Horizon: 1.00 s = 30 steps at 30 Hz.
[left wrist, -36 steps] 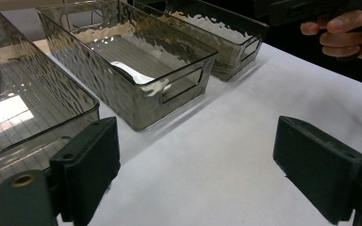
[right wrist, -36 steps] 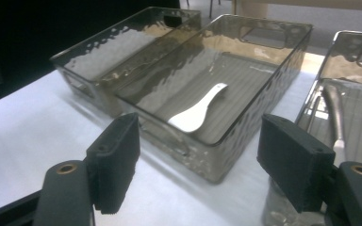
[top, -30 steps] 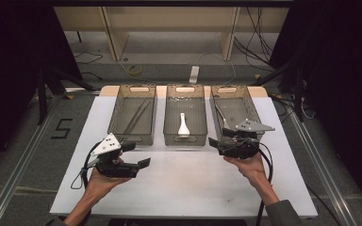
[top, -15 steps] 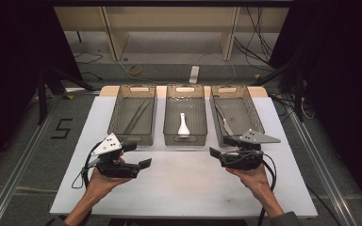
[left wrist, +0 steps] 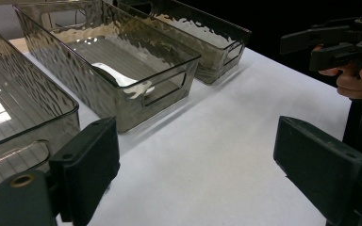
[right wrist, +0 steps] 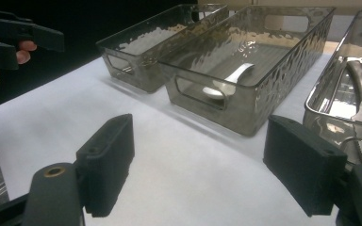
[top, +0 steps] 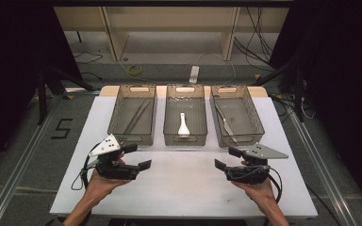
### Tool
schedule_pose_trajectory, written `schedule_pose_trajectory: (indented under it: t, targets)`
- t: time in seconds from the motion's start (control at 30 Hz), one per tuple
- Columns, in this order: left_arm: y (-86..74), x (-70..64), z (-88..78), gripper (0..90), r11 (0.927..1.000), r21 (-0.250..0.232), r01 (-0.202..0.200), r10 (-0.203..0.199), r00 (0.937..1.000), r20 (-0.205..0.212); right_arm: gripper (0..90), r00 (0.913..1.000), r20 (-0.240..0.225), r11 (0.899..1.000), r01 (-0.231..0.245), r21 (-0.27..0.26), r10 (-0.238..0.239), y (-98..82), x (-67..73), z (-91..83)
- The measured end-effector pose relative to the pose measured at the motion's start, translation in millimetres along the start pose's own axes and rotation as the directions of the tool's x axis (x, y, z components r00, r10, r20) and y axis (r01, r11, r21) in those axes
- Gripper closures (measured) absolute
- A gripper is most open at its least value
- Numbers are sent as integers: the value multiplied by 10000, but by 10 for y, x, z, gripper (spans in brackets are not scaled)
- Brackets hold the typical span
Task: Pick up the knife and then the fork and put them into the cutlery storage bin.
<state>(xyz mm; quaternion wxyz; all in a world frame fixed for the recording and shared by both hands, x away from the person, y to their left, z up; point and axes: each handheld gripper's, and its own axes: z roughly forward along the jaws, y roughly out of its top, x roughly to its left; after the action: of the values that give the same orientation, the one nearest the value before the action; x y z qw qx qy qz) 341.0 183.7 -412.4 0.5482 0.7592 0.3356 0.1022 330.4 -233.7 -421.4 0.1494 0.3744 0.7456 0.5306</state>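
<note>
White spoon (top: 183,125) — beyond both grippers

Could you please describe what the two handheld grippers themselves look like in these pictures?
Both are black. The left gripper and right gripper each have two blocky, flat-faced jaws, a grey three-cornered plate on top dotted with small dark marks, and a black cable trailing behind. Brass-coloured eyelets sit near the jaw bases.
</note>
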Motion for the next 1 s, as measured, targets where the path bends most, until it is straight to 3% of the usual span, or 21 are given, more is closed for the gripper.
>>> schedule_pose_trajectory:
  t: [0.23,0.53,1.0]
  targets:
    - [-13,-25,-10,143,10000,62,-14,13,9999,109,237,9999,113,10000,-74,-6,74,-101,24,-72]
    - [-48,-40,-22,143,9999,122,44,-46,9999,130,207,9996,248,9993,-134,362,125,-180,16,-126]
    - [-71,-48,-41,142,9997,200,126,-128,9998,144,197,9994,337,9993,-75,373,62,-191,28,-133]
